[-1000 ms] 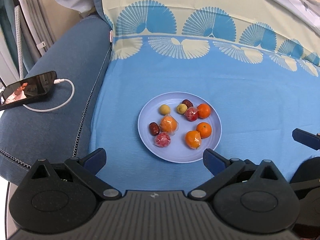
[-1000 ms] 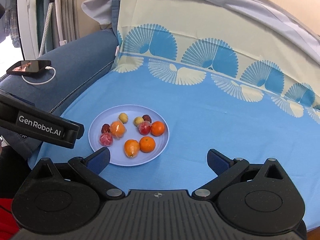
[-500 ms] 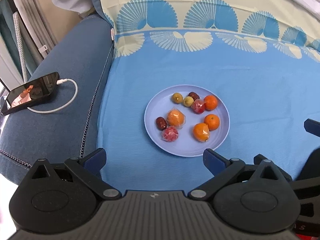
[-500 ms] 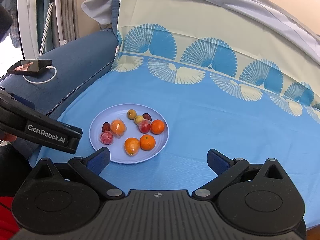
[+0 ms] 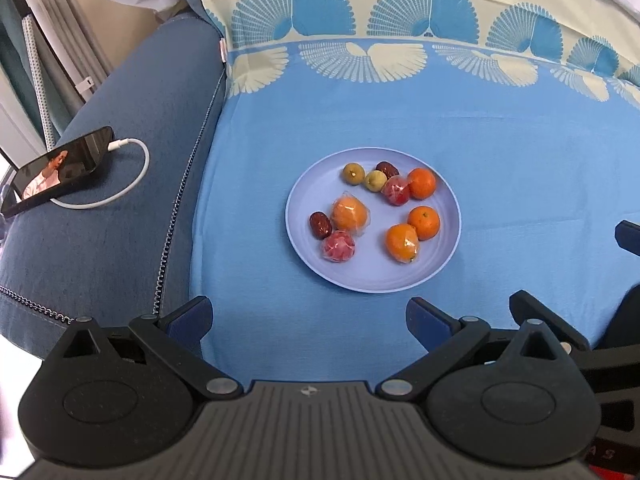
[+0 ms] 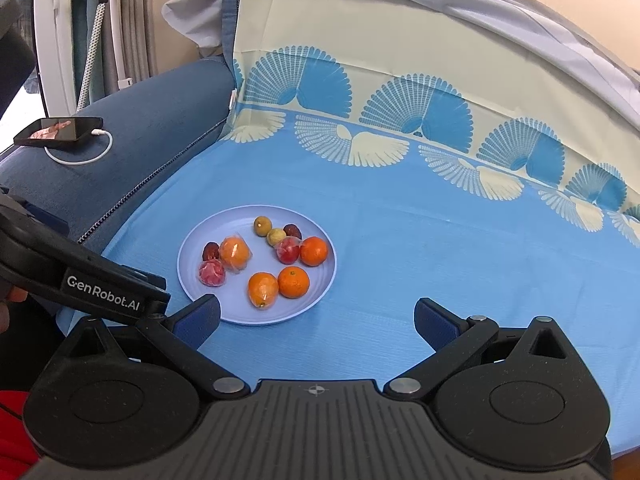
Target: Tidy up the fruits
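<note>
A lilac plate (image 5: 372, 280) on the blue cloth holds several fruits: two bare oranges (image 5: 423, 222), two wrapped oranges (image 5: 349, 214), two wrapped red fruits (image 5: 338, 246), two dark dates (image 5: 320, 225) and two small yellow-green fruits (image 5: 353, 173). The plate also shows in the right wrist view (image 6: 256, 314). My left gripper (image 5: 308, 322) is open and empty, just short of the plate's near rim. My right gripper (image 6: 316, 320) is open and empty, near the plate's near right rim.
A phone (image 5: 56, 174) on a white cable (image 5: 132, 184) lies on the dark blue sofa arm at left. The patterned cloth (image 5: 400, 20) rises up the backrest behind the plate. The left gripper's body (image 6: 80, 280) shows at left in the right wrist view.
The left gripper has drawn back and shifted left, so the plate sits further right and higher in its view. The right gripper has barely moved. Both stay open.
</note>
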The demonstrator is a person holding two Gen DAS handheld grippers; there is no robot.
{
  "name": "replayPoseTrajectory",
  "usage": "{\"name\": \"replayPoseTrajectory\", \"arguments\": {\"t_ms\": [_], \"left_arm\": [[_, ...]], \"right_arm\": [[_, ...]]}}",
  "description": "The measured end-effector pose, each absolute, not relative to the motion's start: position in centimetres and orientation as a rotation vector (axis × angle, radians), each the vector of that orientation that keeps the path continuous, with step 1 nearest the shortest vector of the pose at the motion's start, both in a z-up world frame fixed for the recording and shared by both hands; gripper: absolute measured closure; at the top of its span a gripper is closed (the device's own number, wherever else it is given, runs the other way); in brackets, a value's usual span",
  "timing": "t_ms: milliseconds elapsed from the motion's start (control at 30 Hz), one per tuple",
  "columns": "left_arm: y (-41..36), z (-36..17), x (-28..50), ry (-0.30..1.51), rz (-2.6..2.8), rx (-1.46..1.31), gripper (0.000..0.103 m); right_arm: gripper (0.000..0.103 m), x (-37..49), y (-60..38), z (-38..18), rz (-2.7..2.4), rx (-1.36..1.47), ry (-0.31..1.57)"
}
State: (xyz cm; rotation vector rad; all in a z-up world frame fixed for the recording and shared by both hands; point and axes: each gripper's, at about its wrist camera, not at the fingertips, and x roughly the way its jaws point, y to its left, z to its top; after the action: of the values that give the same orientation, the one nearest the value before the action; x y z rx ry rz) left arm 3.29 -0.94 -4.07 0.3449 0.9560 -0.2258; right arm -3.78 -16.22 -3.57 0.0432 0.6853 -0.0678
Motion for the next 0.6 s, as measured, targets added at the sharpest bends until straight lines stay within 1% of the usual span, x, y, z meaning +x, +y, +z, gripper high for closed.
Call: {"name": "replayPoseTrajectory", "arguments": {"t_ms": [133,600], "left_arm": [[-0.54,-3.76,3.20,0.950,-0.231,0.305,0.000],[-0.77,-3.87,3.31,0.956,-0.211,0.323,0.000]], "right_arm": [[0.001,-3.77,-16.24,-3.59,-0.069,0.045,0.688],[0.001,-3.89,-16.27,-3.57,-0.067,0.040,0.691]]}}
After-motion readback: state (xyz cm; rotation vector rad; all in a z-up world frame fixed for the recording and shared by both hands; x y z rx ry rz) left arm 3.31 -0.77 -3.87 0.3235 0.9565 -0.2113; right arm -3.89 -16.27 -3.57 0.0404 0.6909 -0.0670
